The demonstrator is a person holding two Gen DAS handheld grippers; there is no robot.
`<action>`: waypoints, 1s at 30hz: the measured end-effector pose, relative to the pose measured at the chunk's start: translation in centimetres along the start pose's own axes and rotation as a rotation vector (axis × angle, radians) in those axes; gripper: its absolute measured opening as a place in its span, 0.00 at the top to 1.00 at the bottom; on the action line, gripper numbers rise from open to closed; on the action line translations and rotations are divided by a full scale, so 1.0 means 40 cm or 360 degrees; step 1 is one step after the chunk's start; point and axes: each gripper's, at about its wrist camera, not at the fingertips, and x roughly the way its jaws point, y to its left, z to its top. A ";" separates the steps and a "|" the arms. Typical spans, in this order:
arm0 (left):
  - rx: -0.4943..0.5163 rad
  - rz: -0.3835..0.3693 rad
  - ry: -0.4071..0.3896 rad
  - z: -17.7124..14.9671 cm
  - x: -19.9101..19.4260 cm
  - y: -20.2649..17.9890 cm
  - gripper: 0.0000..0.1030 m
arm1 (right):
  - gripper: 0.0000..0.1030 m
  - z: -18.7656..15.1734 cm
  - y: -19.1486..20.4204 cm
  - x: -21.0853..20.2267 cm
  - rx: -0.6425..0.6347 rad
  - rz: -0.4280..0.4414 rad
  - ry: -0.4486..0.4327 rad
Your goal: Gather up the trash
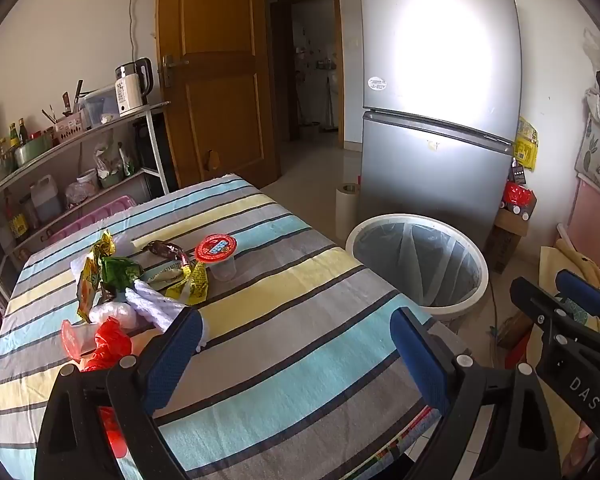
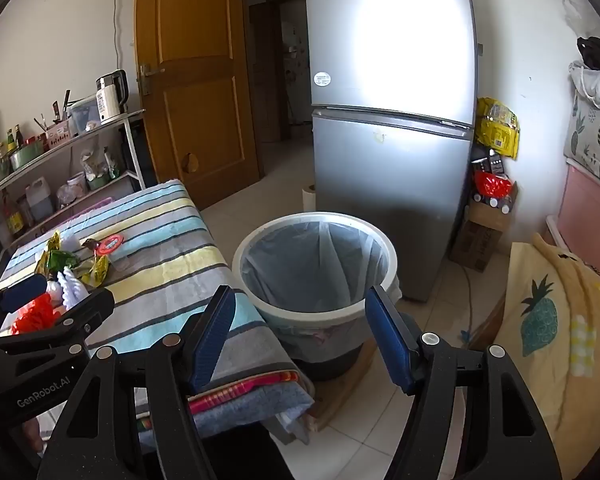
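A heap of trash lies on the striped tablecloth (image 1: pixel 284 320): a clear cup with a red lid (image 1: pixel 216 249), yellow and green wrappers (image 1: pixel 100 276), white tissue (image 1: pixel 156 306) and a red plastic bag (image 1: pixel 110 346). My left gripper (image 1: pixel 296 334) hangs open over the near part of the table, its left finger beside the tissue, nothing between the pads. A white bin with a clear liner (image 2: pixel 314 260) stands on the floor right of the table. My right gripper (image 2: pixel 300 316) is open just before that bin's near rim, empty. The same trash heap (image 2: pixel 72 268) shows far left.
A grey fridge (image 1: pixel 440 120) stands behind the bin, a wooden door (image 1: pixel 216 76) left of it. A metal shelf (image 1: pixel 68 148) with a kettle and bottles lines the left wall. A yellow pineapple-print cloth (image 2: pixel 548 320) lies at the right. Boxes (image 2: pixel 484 232) sit beside the fridge.
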 end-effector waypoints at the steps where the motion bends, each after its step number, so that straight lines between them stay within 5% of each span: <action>1: -0.0004 -0.0003 0.0001 0.000 0.000 0.000 0.07 | 0.34 0.000 0.000 0.000 0.0005 0.0002 0.0004; 30: -0.0013 0.0001 -0.0003 -0.005 -0.015 0.005 0.07 | 0.34 0.003 0.010 -0.012 -0.0008 -0.0005 0.0008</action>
